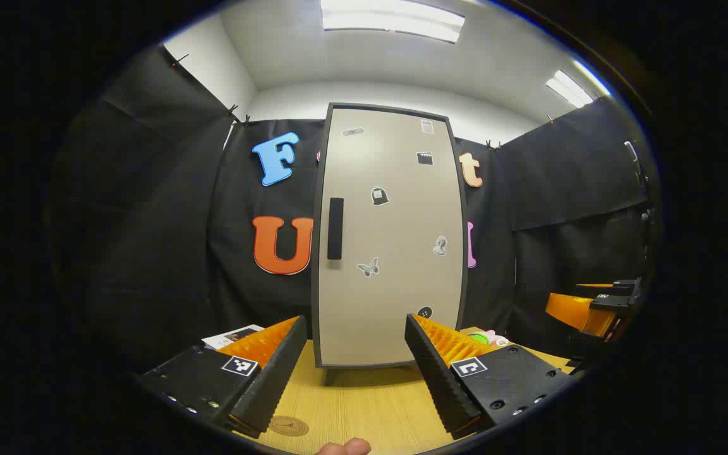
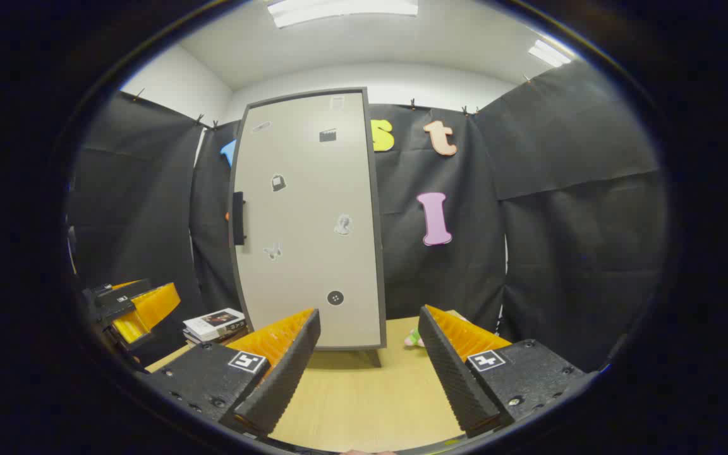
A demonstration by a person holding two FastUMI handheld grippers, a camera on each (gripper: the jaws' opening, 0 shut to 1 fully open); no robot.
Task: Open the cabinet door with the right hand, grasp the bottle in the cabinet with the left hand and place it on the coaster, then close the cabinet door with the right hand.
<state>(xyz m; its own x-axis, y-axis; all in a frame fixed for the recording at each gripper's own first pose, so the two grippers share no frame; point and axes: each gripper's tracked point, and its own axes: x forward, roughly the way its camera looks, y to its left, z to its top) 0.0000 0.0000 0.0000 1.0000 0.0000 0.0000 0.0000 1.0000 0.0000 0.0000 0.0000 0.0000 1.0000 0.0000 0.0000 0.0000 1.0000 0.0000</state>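
Note:
A tall beige cabinet (image 1: 389, 240) with a dark frame stands on the wooden table (image 1: 364, 404), its door shut and dotted with small stickers. A black vertical handle (image 1: 335, 228) sits on the door's left side. A round brown coaster (image 1: 288, 426) lies on the table near my left finger. My left gripper (image 1: 356, 373) hovers open in front of the door. In the right gripper view the same cabinet (image 2: 310, 221) and handle (image 2: 238, 218) stand ahead and to the left, with my right gripper (image 2: 369, 366) open above the table. The bottle is hidden.
A stack of books (image 2: 215, 323) lies left of the cabinet. A small pink and green object (image 1: 487, 338) rests on the table to the cabinet's right. The other gripper (image 1: 598, 306) hangs at the right edge of the left gripper view.

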